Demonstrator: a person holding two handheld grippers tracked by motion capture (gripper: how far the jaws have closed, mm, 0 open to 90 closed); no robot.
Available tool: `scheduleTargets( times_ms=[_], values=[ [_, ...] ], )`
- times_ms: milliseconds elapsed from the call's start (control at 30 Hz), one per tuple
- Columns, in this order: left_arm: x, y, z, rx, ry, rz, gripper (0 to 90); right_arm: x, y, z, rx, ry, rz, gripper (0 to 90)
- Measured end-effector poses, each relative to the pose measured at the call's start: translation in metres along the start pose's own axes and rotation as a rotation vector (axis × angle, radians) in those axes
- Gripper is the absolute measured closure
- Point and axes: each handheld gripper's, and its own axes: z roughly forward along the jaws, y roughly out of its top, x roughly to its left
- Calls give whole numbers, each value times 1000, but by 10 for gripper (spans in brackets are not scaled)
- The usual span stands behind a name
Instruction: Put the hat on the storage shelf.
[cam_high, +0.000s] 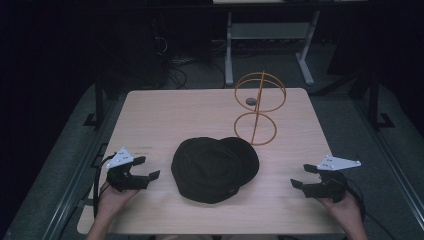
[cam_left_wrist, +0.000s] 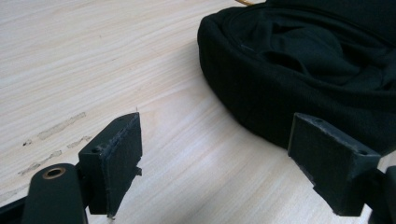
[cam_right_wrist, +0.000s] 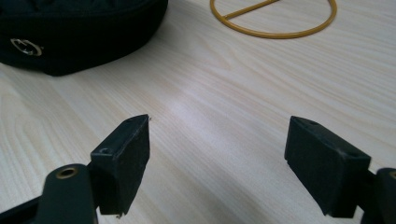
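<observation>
High view: soft round black cap (cam_high: 214, 169)

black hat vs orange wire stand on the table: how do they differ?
The black hat is soft, dark cloth lying low and flat; the orange wire stand is a thin, open frame of rings standing upright. The hat sits nearer the person, between the two hand-held grippers; the stand is farther back. Both rest on the wooden table, untouched.
</observation>
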Motion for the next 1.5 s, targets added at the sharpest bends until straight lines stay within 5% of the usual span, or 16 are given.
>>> scheduleTargets(
  times_ms=[333, 667, 1000, 1500],
  values=[
    [-1, -2, 2, 15, -8, 4, 174, -5, 0, 2, 6, -10, 27, 198],
    [-1, -2, 0, 1, -28, -18, 173, 6, 7, 0, -16, -31, -1, 190],
    [-2, -2, 1, 1, -27, -14, 173, 27, 22, 5, -29, 15, -52, 170],
    [-2, -2, 3, 10, -35, -13, 174, 41, 32, 15, -22, 75, -67, 158]
  ],
)
